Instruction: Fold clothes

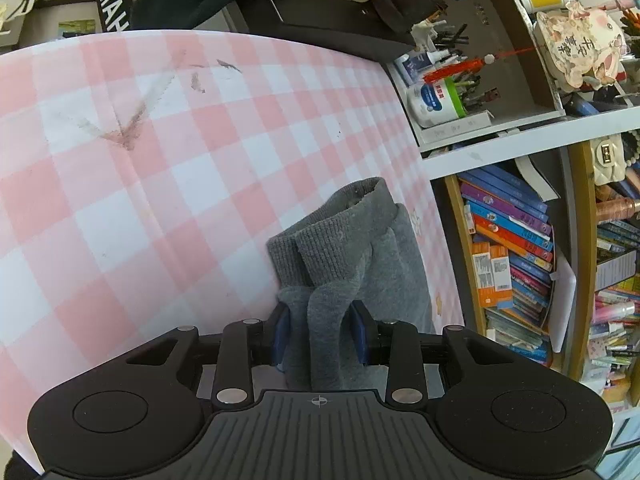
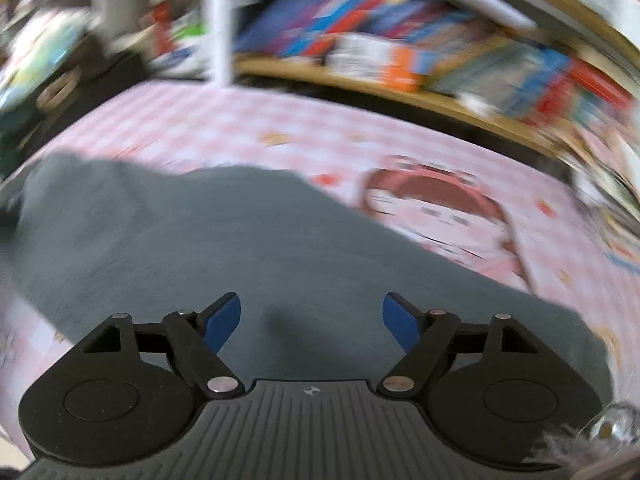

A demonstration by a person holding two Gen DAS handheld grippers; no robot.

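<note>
Pink-and-white checked tablecloth fills the ground ahead of both grippers, smudged with dark marks far ahead of the left one. Crowded bookshelves stand off to that gripper's right; in the right wrist view they are smeared by motion blur and hard to read. A grey knit garment spreads under and ahead of the right gripper, whose blue pads stand wide apart, holding nothing. The left gripper is clamped on bunched ribbed cuffs of that garment, its lower part cut off behind the gripper body.
</note>
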